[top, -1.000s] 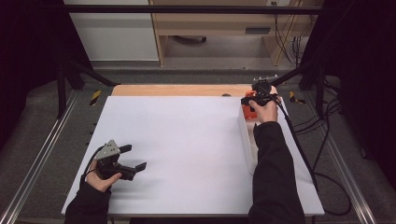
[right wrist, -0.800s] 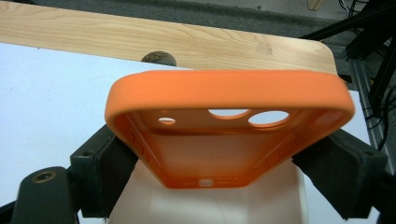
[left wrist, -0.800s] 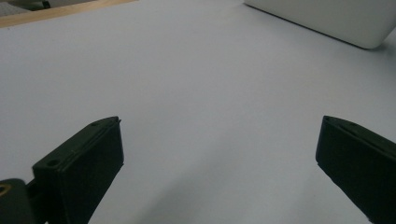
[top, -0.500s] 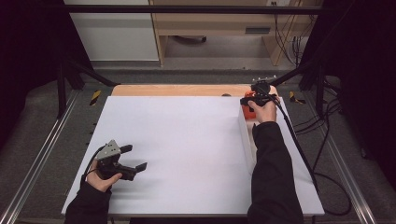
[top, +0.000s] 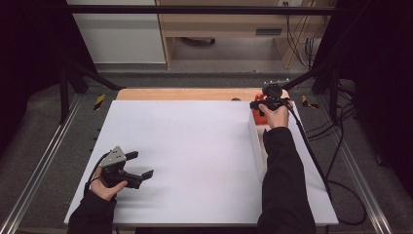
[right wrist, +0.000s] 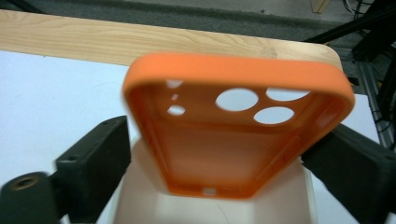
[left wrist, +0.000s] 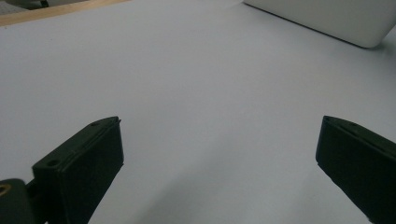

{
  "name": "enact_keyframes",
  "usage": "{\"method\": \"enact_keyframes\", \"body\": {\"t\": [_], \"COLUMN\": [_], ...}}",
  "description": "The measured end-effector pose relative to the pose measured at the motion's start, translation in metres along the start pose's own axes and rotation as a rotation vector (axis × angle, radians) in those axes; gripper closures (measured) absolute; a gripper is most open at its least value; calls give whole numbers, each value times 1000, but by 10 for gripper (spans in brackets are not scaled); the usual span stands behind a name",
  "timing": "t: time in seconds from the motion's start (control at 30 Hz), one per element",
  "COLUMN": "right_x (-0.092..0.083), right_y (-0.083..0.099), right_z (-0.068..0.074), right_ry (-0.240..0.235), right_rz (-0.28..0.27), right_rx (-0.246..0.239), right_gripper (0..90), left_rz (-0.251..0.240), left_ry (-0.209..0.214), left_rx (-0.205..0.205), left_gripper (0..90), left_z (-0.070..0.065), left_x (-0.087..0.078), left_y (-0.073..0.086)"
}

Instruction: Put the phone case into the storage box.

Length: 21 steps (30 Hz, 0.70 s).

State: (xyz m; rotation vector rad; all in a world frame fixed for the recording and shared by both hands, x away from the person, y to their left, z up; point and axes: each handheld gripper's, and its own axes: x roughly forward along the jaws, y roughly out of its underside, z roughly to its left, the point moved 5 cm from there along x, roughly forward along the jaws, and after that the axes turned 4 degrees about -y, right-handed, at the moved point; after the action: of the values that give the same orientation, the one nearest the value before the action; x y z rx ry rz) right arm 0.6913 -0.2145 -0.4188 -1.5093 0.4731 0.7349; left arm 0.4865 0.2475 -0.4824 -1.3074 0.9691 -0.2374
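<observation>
While wide apart, left tongs (left wrist: 219,154) empty; right tongs (right wrist: 224,154) clamping orange phone case (right wrist: 236,123)

The white sheet (top: 195,151) covering the table looks smooth and matt, like paper or thin board, with no glare. Along its far edge a strip of wooden tabletop (right wrist: 140,39) shows pale, with clear grain and a satin finish. The orange phone case (right wrist: 233,126) between the right gripper (right wrist: 224,154)'s jaws looks like soft, matt silicone or rubbery plastic, smooth with rounded edges. Below it, the white box (right wrist: 149,196) seems smooth plastic with a faint sheen. The left gripper (left wrist: 219,158) has dull black plastic jaws, slightly textured. On its top sits a grey plate (top: 115,157) that looks like brushed metal. The person's sleeves (top: 282,185) are dark matt cloth.
</observation>
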Motion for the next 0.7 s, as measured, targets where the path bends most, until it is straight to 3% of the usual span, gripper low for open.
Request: {"method": "enact_keyframes", "body": {"t": [0.3, 0.7], "right_x": [-5, -30], "right_y": [-2, -4], "right_z": [0, 3], "right_ry": [-15, -57], "right_rz": [-29, -97], "right_rx": [-2, -42], "right_gripper": [12, 10], "left_rz": [3, 3], "left_ry": [2, 3], "left_rx": [0, 3], "left_gripper": [3, 3], "left_z": [-1, -2], "left_x": [1, 1], "left_y": [0, 0]}}
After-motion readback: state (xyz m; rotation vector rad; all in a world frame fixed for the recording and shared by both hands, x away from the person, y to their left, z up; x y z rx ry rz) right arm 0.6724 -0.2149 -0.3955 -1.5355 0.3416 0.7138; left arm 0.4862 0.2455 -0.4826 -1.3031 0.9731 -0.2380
